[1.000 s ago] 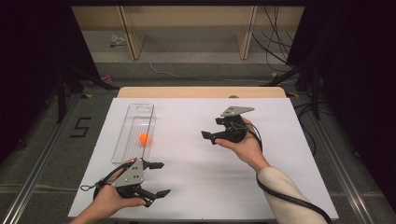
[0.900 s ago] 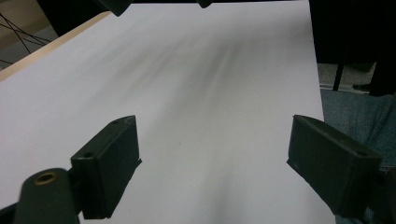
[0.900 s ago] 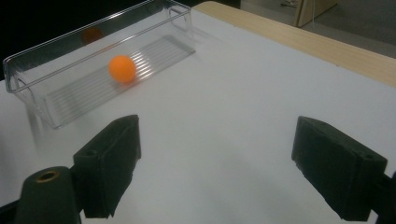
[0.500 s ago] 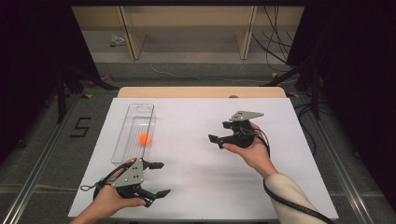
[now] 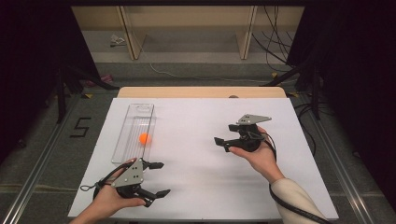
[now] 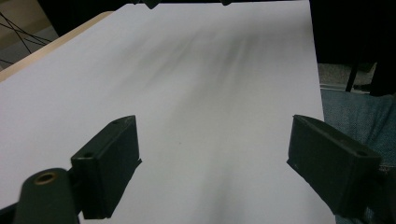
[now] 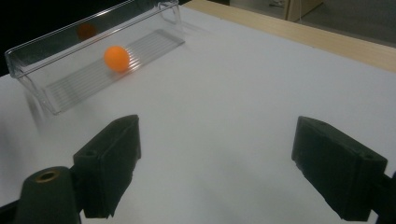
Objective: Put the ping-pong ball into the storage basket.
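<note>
The left gripper (image 5: pixel 156 178) sits low at the near edge of the white table (image 5: pixel 196 186), just nearer the person than the near end of the clear tray (image 5: pixel 122 140), held in the left hand (image 5: pixel 109 200) with its grey plate facing up; its jaws stand wide apart with nothing between them and point away from the tray's side, along the table's near part. In the left gripper view both black jaws rise spread over bare white surface. The right gripper (image 5: pixel 226 135) is held well to the side of the tray, across open table, cradled from below by the right hand (image 5: pixel 257 156), whose pale sleeve (image 5: pixel 299 203) runs back to the near corner; its jaws also gape empty and point toward the tray. The right gripper view looks between those parted jaws at the tray (image 7: pixel 93 60) some way off. The tray is long, narrow and ribbed on its floor, lying lengthwise away from the person. Inside it rests an orange ball (image 5: pixel 144 138), about midway along and close to the wall facing the right gripper; the right gripper view shows the ball (image 7: pixel 116 58) on the ribbed floor. Beyond the tray's far end the white top gives way to a wooden strip (image 5: pixel 201 92), then a grey floor with cables and wooden posts.
</note>
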### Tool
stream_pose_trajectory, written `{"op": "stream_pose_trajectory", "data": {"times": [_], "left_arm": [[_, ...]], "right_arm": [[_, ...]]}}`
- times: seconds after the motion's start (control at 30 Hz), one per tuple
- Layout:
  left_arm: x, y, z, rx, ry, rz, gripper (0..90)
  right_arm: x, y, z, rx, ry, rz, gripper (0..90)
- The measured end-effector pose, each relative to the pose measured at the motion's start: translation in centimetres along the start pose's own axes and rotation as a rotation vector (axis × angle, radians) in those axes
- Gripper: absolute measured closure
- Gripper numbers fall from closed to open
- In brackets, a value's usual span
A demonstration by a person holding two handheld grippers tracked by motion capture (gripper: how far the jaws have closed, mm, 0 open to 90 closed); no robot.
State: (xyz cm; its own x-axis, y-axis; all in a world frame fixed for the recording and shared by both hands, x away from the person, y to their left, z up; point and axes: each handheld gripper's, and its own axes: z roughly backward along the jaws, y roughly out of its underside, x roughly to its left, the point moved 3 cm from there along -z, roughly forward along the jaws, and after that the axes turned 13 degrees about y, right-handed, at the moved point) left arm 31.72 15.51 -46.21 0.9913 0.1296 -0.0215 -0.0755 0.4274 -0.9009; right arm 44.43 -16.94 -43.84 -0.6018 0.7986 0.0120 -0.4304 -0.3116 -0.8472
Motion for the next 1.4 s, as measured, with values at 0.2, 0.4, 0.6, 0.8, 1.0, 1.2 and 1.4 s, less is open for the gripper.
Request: {"op": "stream_pose_trajectory", "data": {"times": [0.2,0.4,0.6,0.8,1.0,1.2,1.4], "left_arm": [[0.0,0.0,0.0,0.000,0.000,0.000,16.2],[0.0,0.0,0.0,0.002,0.002,0.001,16.2],[0.0,0.0,0.0,-0.001,-0.003,0.001,16.2],[0.0,0.0,0.0,0.000,-0.003,-0.001,16.3],[0.0,0.0,0.0,0.000,-0.003,0.000,16.3],[0.0,0.0,0.0,0.000,-0.005,0.000,16.3],[0.0,0.0,0.1,-0.002,-0.006,0.003,16.3]], "right_arm": [[-0.5,0.5,0.9,-0.006,0.014,-0.009,16.5],[-1.2,1.1,1.9,-0.008,0.031,-0.019,16.5],[-1.9,1.7,3.0,-0.011,0.045,-0.033,16.5],[-2.2,2.3,3.9,-0.010,0.054,-0.042,16.4],[-2.3,2.9,4.8,-0.013,0.062,-0.047,16.4],[-2.4,3.4,5.5,-0.013,0.067,-0.049,16.4],[-2.8,3.8,6.2,-0.013,0.074,-0.054,16.4]]}}
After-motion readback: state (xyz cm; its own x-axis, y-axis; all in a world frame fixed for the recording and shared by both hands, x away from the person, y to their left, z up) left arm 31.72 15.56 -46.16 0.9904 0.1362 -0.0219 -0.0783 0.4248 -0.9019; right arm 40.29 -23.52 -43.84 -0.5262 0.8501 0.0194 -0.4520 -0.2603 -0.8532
